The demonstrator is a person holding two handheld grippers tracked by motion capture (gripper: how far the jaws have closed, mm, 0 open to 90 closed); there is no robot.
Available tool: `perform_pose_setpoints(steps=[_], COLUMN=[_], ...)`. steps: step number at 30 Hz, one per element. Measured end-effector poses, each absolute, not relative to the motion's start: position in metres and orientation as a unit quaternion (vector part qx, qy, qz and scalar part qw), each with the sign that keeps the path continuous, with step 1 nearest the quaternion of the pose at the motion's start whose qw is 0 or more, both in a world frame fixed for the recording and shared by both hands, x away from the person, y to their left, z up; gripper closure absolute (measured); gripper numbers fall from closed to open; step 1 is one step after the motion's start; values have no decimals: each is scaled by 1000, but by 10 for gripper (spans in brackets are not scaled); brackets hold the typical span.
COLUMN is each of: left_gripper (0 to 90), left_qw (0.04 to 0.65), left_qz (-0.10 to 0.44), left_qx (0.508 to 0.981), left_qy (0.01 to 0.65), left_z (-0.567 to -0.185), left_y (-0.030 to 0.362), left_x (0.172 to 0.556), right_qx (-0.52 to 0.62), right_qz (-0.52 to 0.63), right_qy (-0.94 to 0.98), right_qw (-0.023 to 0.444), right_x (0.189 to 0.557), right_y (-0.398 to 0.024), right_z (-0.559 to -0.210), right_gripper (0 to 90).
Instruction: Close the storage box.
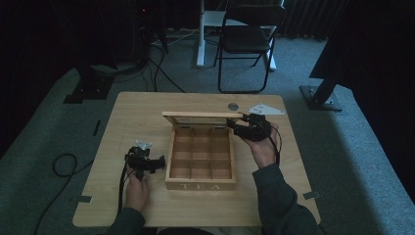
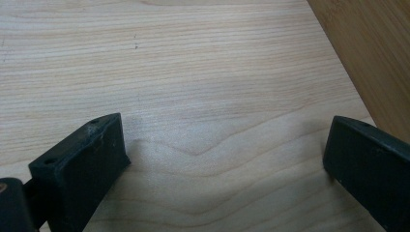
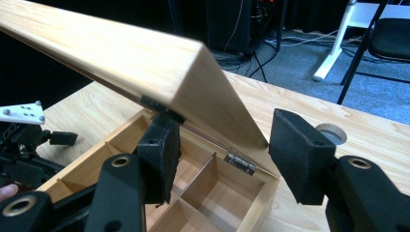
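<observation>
Tea box: pale wooden box with "TEA" on its near wall, sitting mid-table between the two grippers; its square compartments look empty.
Lid: raised on its rear hinge, standing roughly upright above the back wall; the right gripper view shows its outer face slanting overhead and a small metal hinge at the back edge.
Right gripper: at the lid's right end, held in the person's right hand. Its own view shows the jaws spread, one under the lid's edge over the compartments, the other outside the box's corner; whether either pad touches the wood cannot be told.
Left gripper: on the table just beside the box's left wall, held in the left hand. Its own view shows the jaws spread wide with bare table grain between them and the box's side rising just beyond the right-hand jaw.
High view adds: a round hole in the table past the right gripper, a black folding chair and cables on the grey carpet beyond.
Right gripper view adds: the left gripper far off across the open compartments.
</observation>
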State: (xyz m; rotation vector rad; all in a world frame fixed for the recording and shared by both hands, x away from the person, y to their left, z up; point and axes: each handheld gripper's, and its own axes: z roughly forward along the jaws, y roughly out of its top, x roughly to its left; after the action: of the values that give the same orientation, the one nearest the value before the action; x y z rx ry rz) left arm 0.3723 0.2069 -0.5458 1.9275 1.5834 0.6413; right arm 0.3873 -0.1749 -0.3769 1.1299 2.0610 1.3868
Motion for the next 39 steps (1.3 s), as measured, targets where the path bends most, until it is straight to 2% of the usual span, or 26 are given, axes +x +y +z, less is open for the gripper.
perform_pose_setpoints(steps=[19, 39], left_gripper=[16, 16], left_qw=[281, 280], left_qz=[239, 239], left_qx=[717, 717], left_qy=[592, 592], left_z=[-546, -546], left_y=[207, 207], left_x=[372, 372], right_qx=[395, 396], right_qz=[496, 496], right_qy=[751, 751], right_qw=[184, 181], right_x=[374, 362], right_y=[-180, -180], right_z=[-388, -402], right_gripper=[440, 416])
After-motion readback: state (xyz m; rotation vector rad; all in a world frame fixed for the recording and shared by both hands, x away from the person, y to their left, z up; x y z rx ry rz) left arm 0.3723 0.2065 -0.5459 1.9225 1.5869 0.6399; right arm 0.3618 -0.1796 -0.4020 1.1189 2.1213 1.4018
